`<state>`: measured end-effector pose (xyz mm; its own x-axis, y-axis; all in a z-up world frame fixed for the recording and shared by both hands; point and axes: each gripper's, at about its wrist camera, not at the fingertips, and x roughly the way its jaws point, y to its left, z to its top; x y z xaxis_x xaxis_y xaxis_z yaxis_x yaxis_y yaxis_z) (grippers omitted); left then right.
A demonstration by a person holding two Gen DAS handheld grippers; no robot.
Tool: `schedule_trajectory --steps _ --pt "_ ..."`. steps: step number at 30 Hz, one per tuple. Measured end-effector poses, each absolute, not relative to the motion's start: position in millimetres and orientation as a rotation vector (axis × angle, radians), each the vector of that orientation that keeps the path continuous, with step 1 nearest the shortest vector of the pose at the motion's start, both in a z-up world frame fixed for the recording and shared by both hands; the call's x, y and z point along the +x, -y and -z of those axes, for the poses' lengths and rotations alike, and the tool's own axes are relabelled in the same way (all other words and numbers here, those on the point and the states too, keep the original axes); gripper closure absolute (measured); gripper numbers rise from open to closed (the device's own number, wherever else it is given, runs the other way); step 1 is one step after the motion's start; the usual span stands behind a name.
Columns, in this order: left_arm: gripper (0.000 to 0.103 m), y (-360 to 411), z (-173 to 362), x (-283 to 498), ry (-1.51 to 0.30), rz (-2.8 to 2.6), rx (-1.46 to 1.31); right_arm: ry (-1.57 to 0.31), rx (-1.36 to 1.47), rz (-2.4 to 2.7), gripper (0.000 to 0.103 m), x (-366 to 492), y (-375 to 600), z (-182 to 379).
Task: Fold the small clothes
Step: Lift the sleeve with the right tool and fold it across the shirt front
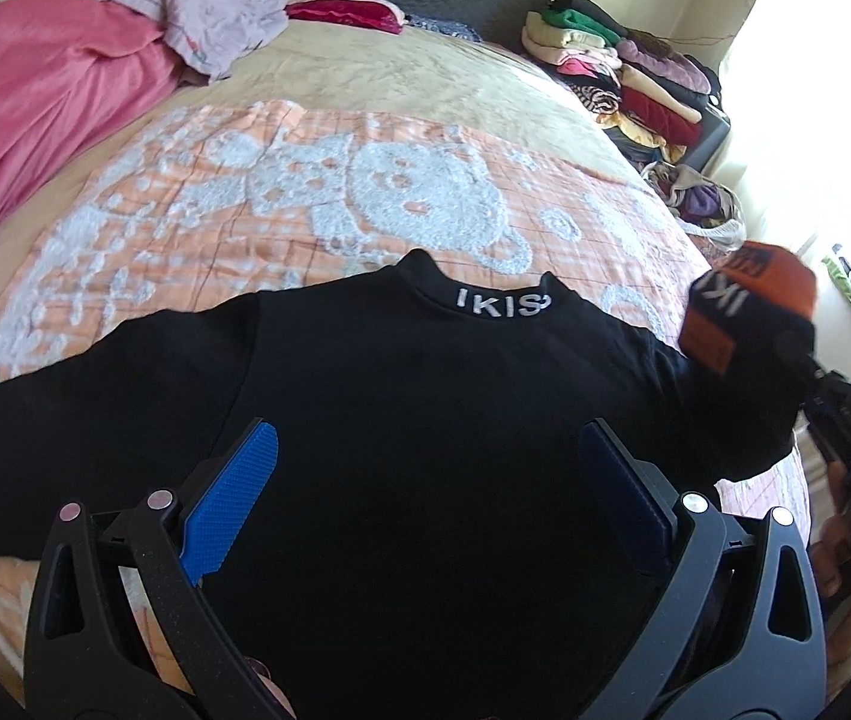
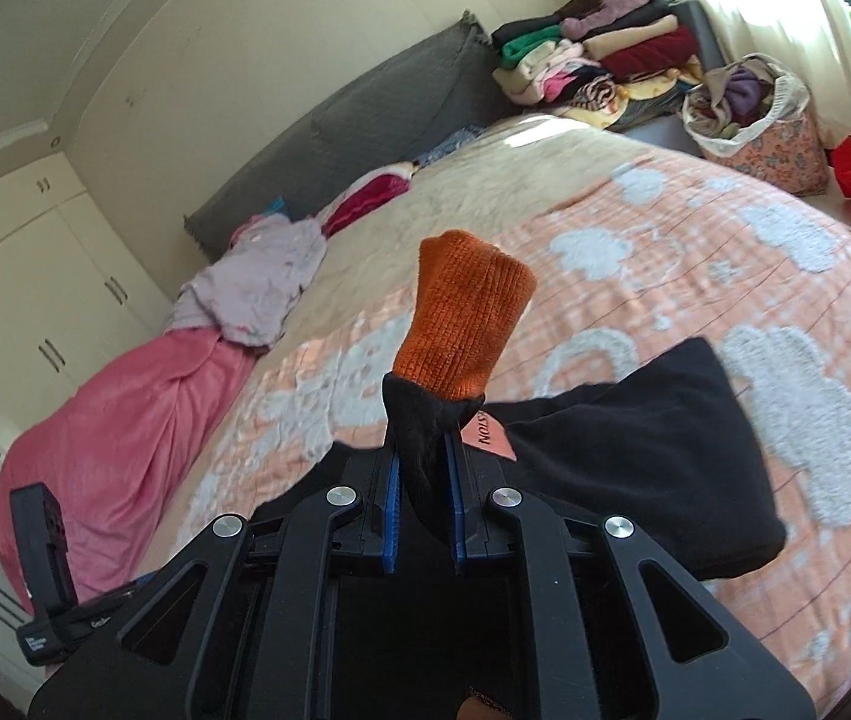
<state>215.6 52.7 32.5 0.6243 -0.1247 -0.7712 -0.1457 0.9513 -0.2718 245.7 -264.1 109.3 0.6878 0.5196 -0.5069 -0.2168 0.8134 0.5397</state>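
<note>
A small black sweater (image 1: 413, 396) with white letters on its collar lies flat on the bed, collar away from me. My left gripper (image 1: 425, 498) is open and empty, hovering just over the sweater's middle. My right gripper (image 2: 423, 480) is shut on the sweater's right sleeve (image 2: 425, 438) just below its orange cuff (image 2: 467, 324), holding it lifted off the bed. The same lifted cuff shows at the right in the left wrist view (image 1: 749, 300). The other sleeve (image 1: 23, 420) lies spread out to the left.
The bed has an orange and white quilt (image 1: 305, 180). A pink blanket (image 1: 35, 102) and a crumpled lilac garment (image 1: 215, 18) lie at the far left. Folded clothes (image 1: 617, 54) are stacked at the far right, with a basket of clothes (image 2: 749, 114) beside them.
</note>
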Motion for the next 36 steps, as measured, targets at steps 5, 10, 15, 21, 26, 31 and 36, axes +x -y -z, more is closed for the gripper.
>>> schedule_trajectory --steps 5,10,15,21,26,31,36 --pt "0.008 -68.1 -25.5 208.6 -0.914 -0.018 -0.368 -0.735 0.389 -0.457 0.091 245.0 218.4 -92.3" --pt "0.008 -85.3 -20.3 201.3 -0.919 -0.031 -0.403 -0.770 0.353 -0.472 0.091 246.4 186.5 -71.4" --pt "0.008 -97.4 -16.3 196.2 -0.916 -0.035 -0.433 -0.814 0.334 -0.490 0.089 245.4 165.8 -53.3" --pt "0.008 -104.1 -8.4 194.3 -0.926 -0.034 -0.468 -0.856 0.320 -0.552 0.071 241.7 153.0 -41.3" --pt "0.008 -104.0 0.4 196.5 -0.941 -0.018 -0.506 -0.884 0.328 -0.632 0.057 231.8 151.8 -40.0" --pt "0.008 -95.6 10.7 205.7 -0.972 -0.007 -0.505 -0.873 0.381 -0.664 0.048 217.0 171.8 -46.0" --pt "0.010 -82.9 24.8 214.0 -1.012 0.034 -0.550 -0.863 0.366 -0.545 0.040 210.6 206.0 -50.6"
